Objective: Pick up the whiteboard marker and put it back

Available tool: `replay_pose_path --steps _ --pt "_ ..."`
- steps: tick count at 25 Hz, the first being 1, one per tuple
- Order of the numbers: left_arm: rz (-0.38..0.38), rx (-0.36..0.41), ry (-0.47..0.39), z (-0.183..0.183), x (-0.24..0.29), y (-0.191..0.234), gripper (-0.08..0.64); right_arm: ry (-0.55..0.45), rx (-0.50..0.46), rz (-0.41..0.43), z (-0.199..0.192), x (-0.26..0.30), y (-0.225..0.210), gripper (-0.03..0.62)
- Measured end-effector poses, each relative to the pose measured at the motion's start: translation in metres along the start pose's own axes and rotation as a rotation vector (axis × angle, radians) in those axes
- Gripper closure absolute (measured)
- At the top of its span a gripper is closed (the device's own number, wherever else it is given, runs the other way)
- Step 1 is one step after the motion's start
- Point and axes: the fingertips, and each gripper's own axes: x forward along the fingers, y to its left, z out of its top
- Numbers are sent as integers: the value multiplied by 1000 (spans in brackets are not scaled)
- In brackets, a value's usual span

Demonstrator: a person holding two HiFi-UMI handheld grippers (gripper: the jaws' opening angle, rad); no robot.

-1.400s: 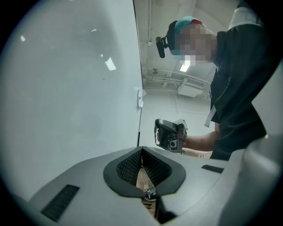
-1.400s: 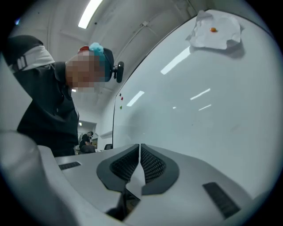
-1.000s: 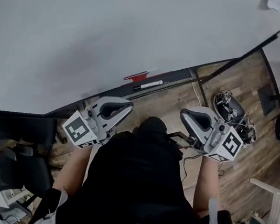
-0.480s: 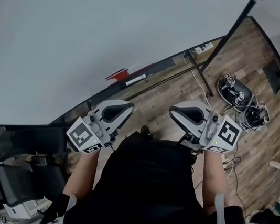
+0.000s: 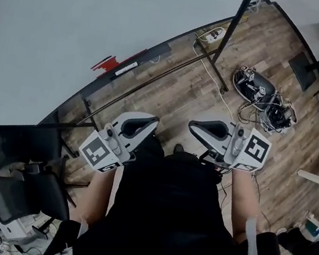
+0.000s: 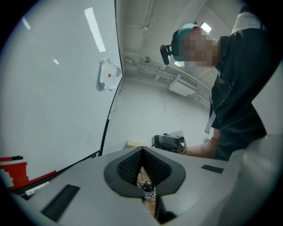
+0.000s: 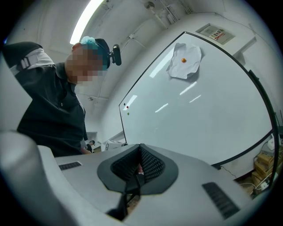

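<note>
Head view: left tongs (image 5: 146, 121) and right tongs (image 5: 199, 128) over the floor (image 5: 171, 95), well apart from the small marker (image 5: 127, 68) on the whiteboard ledge (image 5: 158, 53). Left gripper view: closed on nothing; marker (image 6: 37, 189) blurry near the edge. Right gripper view: closed, empty.

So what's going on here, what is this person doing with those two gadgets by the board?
A person stands facing a large white whiteboard, holding a grey two-jaw gripper in each hand. The left gripper and the right gripper are both shut with nothing between the jaws, held out in front of the body. The white whiteboard marker lies at the board's bottom edge beside a red eraser, away from both grippers.
</note>
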Motion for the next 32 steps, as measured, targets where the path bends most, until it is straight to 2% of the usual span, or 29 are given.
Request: replay_pose_path --steps 8,12,25,32 --pt "42 7 17 -10 1 -40 554 23 8 89 -13 -12 27 574" --pt "60 7 23 -12 -4 -47 554 30 14 109 -16 -9 30 574" --pt "37 27 27 -8 -6 -51 554 55 2 106 -23 -8 37 574" --pt "44 -10 1 -15 -8 -49 554 92 -21 111 -31 -1 38 574"
